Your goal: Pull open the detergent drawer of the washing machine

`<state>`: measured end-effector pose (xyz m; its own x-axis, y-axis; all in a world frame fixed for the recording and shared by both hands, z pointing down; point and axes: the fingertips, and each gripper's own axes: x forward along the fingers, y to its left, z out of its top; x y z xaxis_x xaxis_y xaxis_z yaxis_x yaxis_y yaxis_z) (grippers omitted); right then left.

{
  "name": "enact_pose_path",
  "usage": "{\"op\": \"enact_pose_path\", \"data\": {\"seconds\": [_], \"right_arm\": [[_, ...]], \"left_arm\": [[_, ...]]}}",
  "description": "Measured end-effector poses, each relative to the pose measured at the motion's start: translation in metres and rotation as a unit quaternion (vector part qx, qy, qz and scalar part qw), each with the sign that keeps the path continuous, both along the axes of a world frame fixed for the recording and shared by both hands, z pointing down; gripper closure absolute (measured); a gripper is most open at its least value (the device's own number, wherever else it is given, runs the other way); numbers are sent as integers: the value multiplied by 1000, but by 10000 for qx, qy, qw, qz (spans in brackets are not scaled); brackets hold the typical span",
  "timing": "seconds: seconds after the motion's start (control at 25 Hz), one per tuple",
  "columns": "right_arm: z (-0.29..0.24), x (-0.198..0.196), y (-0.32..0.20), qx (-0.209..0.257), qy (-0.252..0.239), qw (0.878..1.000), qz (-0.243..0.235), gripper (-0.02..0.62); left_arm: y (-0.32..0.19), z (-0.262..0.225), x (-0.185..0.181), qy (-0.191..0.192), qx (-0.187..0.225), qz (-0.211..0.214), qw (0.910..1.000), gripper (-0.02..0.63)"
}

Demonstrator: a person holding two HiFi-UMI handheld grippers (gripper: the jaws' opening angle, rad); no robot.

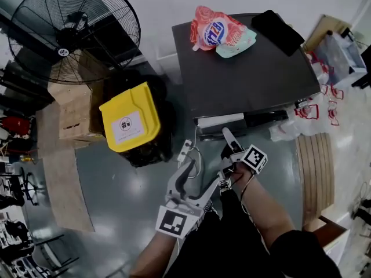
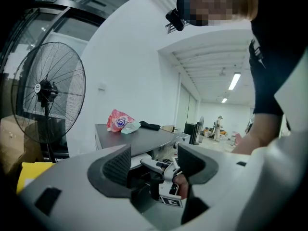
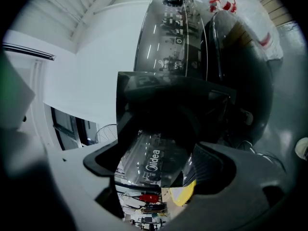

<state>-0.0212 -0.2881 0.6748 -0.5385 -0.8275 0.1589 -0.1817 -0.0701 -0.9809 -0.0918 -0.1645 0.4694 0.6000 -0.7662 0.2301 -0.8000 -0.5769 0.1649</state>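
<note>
The washing machine [image 1: 243, 74] is seen from above, its dark top facing me. At its front edge the detergent drawer [image 1: 220, 120] shows as a white strip beside the black control panel [image 1: 265, 118]. My right gripper [image 1: 227, 133] reaches up to that drawer. In the right gripper view the glossy drawer front [image 3: 154, 160], marked Midea, fills the gap between the jaws, and the dark drawer box [image 3: 173, 105] stands out behind it. My left gripper [image 1: 200, 172] hangs lower, open and apart from the machine. Nothing lies between its jaws in the left gripper view [image 2: 154, 165].
A pink detergent bag [image 1: 217, 30] and a black item [image 1: 277, 30] lie on the machine's top. A yellow bin lid [image 1: 130, 117], a cardboard box [image 1: 72, 109] and a big standing fan [image 1: 75, 30] are to the left. White plastic bags [image 1: 316, 97] lie on the right.
</note>
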Motion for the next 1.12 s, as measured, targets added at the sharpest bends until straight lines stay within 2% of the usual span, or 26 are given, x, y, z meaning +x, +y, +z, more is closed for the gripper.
{"op": "enact_pose_path", "data": {"seconds": [0.64,1.12], "right_arm": [[7,12,74,-62,-24,10000,42,129],[7,17,105,-56,-72,9997,216,130]], "left_arm": [[43,-4,8,22,100,270,9996,328],[75,-7,8,27,175,457,9988,328]]}}
